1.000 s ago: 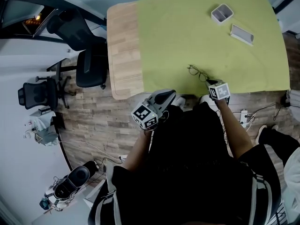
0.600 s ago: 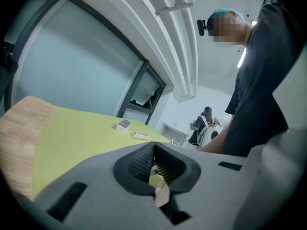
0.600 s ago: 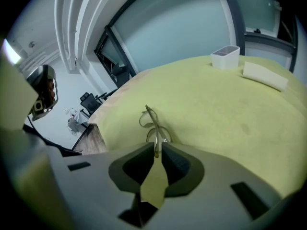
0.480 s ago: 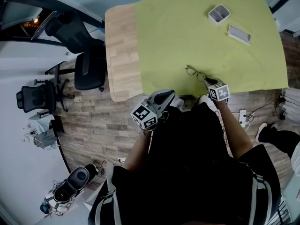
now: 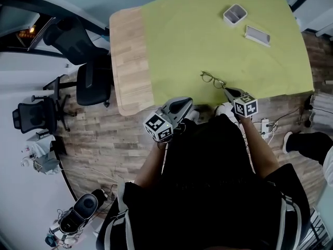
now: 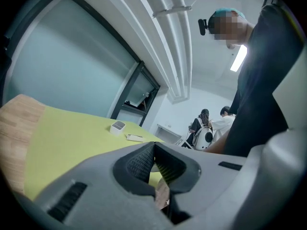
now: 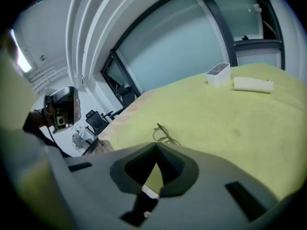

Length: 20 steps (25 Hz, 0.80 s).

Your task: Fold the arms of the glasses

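Note:
The thin-framed glasses lie on the green table cover near its front edge. They also show in the right gripper view as glasses, with one arm sticking out. My right gripper hovers just right of and nearer than them, not touching; its jaws are closed tip to tip with nothing held. My left gripper hangs off the table's front edge, left of the glasses, also shut and empty.
A small white box and a flat white case sit at the far right of the table. A bare wooden strip forms the table's left end. Office chairs stand on the floor to the left.
The head view has drifted a little. My right gripper sits slightly further back from the glasses than before. The left gripper and the glasses stay where they were.

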### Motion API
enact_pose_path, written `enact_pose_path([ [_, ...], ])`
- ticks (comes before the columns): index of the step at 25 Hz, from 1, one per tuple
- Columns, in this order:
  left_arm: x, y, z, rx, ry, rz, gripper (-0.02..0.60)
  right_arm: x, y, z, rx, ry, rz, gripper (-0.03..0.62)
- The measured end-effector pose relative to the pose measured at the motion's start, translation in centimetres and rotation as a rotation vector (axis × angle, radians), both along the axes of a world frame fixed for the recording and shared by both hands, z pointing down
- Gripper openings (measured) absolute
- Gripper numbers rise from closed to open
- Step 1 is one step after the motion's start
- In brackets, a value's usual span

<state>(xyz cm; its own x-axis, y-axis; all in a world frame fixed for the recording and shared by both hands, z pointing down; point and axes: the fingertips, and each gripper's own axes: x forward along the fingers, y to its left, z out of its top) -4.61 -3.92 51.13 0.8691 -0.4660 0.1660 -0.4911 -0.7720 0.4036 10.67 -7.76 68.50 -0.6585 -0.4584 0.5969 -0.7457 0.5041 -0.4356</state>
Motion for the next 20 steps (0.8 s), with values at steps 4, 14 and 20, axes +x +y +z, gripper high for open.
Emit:
enact_pose_path([
  [4, 0.0, 0.0, -0.1, 0.007, 0.009, 0.011, 0.018, -0.5, 0.0, -3.3, 0.128, -0.007, -0.02, 0.029],
  [14, 0.8, 0.2, -0.2, 0.008, 0.019, 0.04, 0.018, -1.9, 0.6, -10.1, 0.278, -0.063, -0.046, 0.029],
  [20, 1.3, -0.2, -0.3, 0.027, -0.001, 0.049, 0.018, -2.1, 1.2, -13.0, 0.343, -0.107, -0.062, 0.029],
])
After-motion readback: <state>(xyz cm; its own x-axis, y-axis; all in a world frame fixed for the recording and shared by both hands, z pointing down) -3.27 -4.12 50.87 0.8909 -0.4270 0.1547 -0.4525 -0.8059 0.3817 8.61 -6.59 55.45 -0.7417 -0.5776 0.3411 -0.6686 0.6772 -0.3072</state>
